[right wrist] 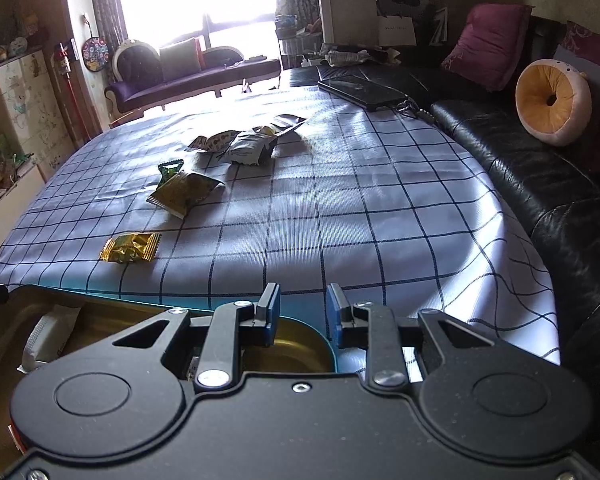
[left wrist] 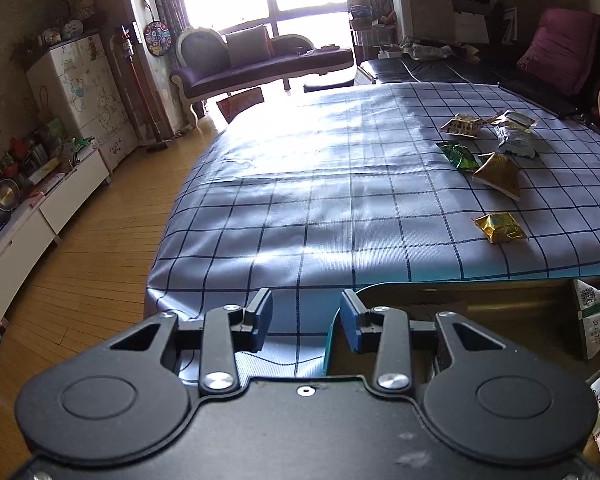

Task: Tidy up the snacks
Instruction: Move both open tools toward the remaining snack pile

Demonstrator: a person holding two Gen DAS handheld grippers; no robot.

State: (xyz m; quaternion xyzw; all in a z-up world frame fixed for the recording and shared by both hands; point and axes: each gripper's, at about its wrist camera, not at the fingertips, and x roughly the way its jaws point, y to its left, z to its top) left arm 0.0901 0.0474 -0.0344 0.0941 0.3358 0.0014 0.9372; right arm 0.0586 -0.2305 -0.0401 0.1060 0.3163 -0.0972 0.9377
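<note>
While both grippers are hovering over the tin (right wrist: 100, 320) at the table's near edge, six snack packets are lying on the checked cloth (right wrist: 340, 220): one gold packet (right wrist: 130, 248) at ten o'clock, five clustered (right wrist: 220, 160) beyond. Left gripper (left wrist: 306, 320) and right gripper (right wrist: 302, 314) are holding jaws spread, empty (white packets (left wrist: 594, 320) inside the tin)
</note>
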